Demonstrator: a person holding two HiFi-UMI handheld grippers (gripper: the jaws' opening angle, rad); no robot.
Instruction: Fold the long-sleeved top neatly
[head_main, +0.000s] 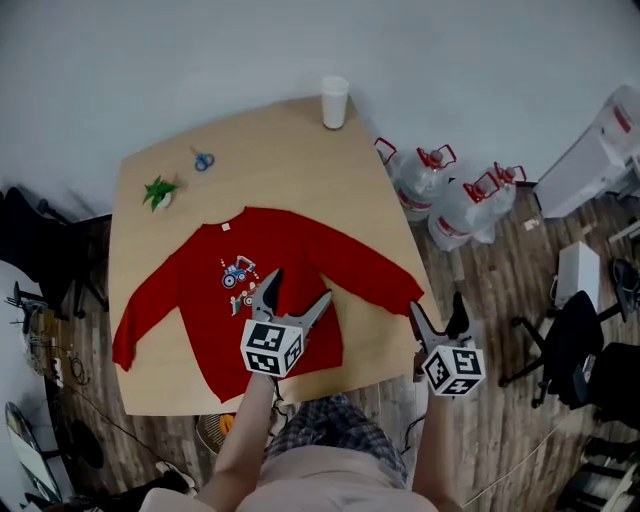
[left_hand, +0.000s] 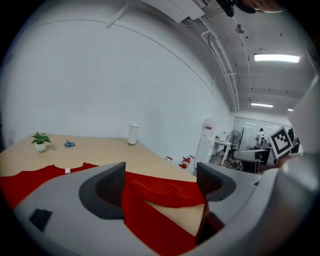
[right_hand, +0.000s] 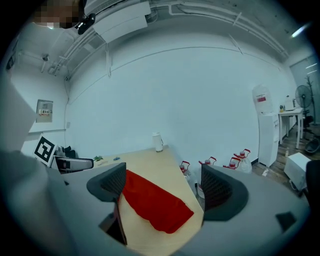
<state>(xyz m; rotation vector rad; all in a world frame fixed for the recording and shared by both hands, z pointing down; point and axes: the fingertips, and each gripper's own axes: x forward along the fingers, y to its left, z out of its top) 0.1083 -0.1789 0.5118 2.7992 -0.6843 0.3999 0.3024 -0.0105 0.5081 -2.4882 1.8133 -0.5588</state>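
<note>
A red long-sleeved top (head_main: 195, 290) with a small tractor print lies face up on the wooden table (head_main: 280, 150), both sleeves spread out. My left gripper (head_main: 300, 285) hovers over the top's lower right part, open, nothing between its fingers. In the left gripper view the gripper (left_hand: 160, 181) looks along the red cloth (left_hand: 150, 220) toward the right sleeve. My right gripper (head_main: 437, 304) is open just off the table's right front edge, beside the right cuff (head_main: 408, 293). In the right gripper view the gripper (right_hand: 162, 186) frames that cuff (right_hand: 157, 207), apart from it.
A white cup (head_main: 335, 100) stands at the table's far edge, with blue scissors (head_main: 203, 160) and a small potted plant (head_main: 160, 192) at the far left. Water bottles (head_main: 425, 178) sit on the floor right of the table. A dark chair (head_main: 570, 335) stands further right.
</note>
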